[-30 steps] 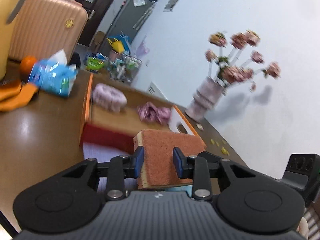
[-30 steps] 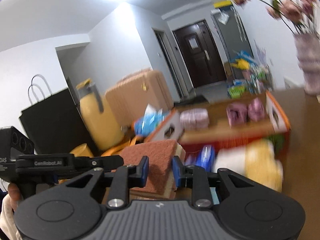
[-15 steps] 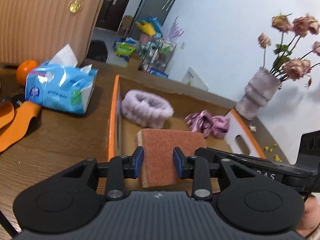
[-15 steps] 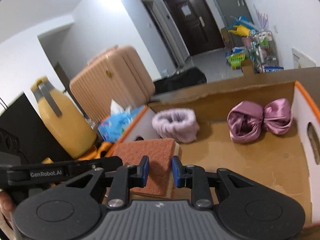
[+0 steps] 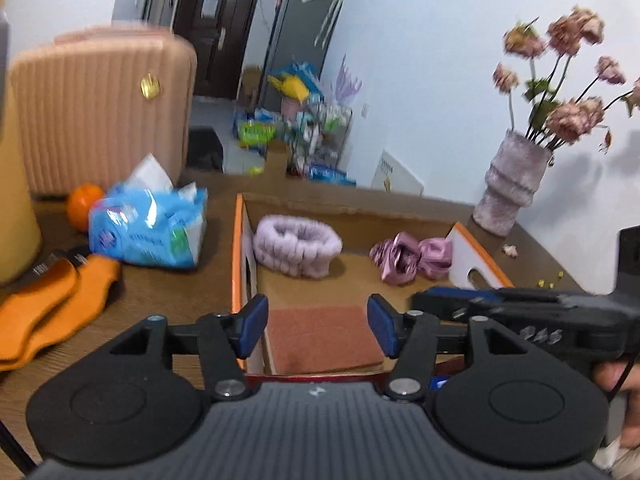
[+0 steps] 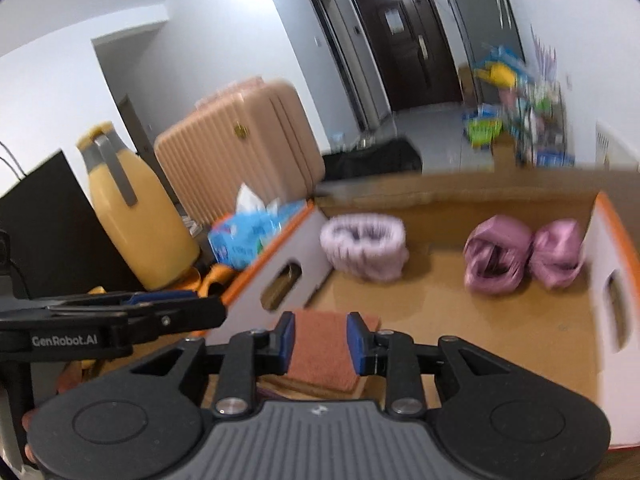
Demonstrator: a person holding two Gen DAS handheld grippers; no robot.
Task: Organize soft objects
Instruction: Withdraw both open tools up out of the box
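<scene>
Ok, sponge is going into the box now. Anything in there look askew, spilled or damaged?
Nothing stands out. The sponge lies flat at the cardboard box's near edge, the fluffy headband and satin scrunchie sit apart at the back. Nothing spilled or torn.

Rough sponge pad (image 5: 322, 338), raw cardboard box (image 5: 352, 212), fluffy headband (image 5: 298, 250).

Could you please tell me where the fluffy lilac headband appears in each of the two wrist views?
Left wrist: the headband lies left of centre, in the box's far left corner.
Right wrist: the headband sits at mid-height centre, again by the box's left wall.
Shared landmark: the purple scrunchie to its right.
</scene>
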